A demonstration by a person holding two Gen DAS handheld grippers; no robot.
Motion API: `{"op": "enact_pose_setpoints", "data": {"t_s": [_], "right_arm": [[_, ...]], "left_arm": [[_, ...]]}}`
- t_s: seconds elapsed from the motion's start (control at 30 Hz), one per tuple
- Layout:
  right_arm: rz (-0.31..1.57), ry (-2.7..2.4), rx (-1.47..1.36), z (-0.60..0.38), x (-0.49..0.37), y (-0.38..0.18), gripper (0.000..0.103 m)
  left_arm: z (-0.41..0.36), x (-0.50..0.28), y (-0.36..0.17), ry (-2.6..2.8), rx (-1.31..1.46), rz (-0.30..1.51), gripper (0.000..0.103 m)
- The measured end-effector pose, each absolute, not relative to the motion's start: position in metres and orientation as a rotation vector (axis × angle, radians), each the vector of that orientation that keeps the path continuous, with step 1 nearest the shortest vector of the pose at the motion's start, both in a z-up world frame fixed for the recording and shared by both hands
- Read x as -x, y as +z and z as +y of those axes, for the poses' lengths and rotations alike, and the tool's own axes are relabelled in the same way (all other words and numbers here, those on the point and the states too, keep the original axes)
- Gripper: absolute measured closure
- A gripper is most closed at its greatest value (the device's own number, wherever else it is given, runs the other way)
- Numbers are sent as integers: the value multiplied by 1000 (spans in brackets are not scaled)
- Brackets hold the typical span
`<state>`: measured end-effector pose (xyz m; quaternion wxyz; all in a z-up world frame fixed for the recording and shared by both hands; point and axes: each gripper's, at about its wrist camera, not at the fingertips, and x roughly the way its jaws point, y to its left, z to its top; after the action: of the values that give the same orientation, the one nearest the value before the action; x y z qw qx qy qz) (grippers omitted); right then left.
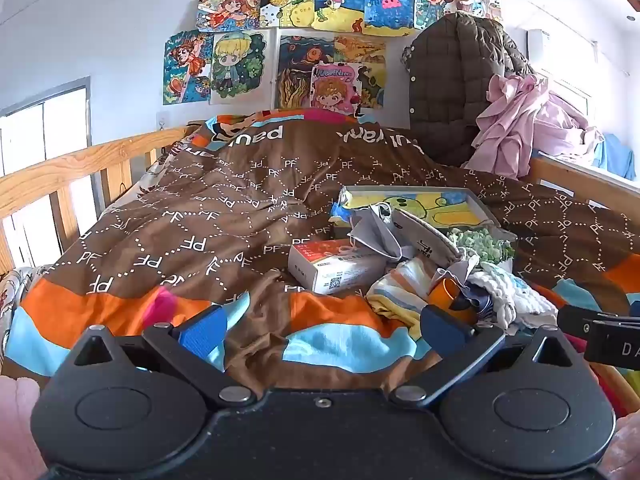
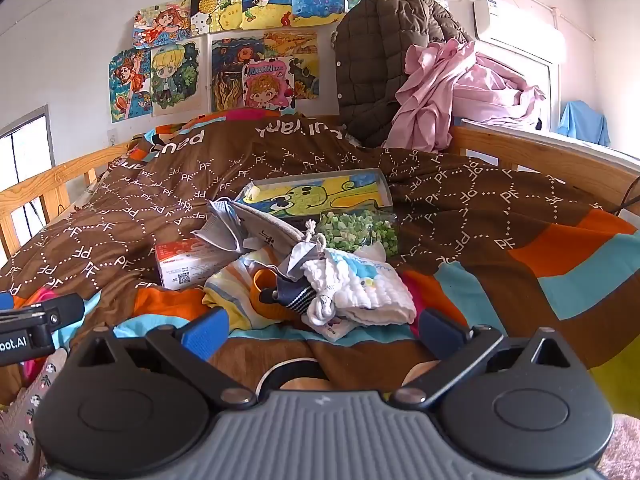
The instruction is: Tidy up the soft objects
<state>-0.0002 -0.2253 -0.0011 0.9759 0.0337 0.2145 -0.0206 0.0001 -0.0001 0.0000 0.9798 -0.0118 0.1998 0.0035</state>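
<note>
A heap of soft things lies on the brown patterned quilt (image 1: 224,216). It holds a white muslin cloth (image 2: 360,288), a yellow striped cloth (image 2: 230,288), a navy striped sock (image 2: 296,300), a grey face mask (image 2: 224,232), a grey pouch (image 2: 276,232) and a green fluffy piece (image 2: 360,232). An orange cup (image 2: 266,292) sits among them. My right gripper (image 2: 326,330) stands open just in front of the white cloth, with nothing between its fingers. My left gripper (image 1: 322,330) is open too, left of the heap (image 1: 440,280) and empty.
A white and red box (image 1: 336,268) and a flat box with a frog drawing (image 1: 424,204) lie by the heap. Wooden bed rails (image 1: 80,168) run along both sides. A brown quilted coat (image 2: 384,68) and pink fabric (image 2: 452,92) pile up at the back right.
</note>
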Motion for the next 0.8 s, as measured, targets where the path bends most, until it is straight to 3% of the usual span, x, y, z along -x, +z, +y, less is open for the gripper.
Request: {"op": "enact_pose_setpoints", "data": {"t_s": [0.8], "right_arm": [[434,-42,-67,-225,0,0,0]], "left_arm": [[0,0,0,7,22,399,1]]}}
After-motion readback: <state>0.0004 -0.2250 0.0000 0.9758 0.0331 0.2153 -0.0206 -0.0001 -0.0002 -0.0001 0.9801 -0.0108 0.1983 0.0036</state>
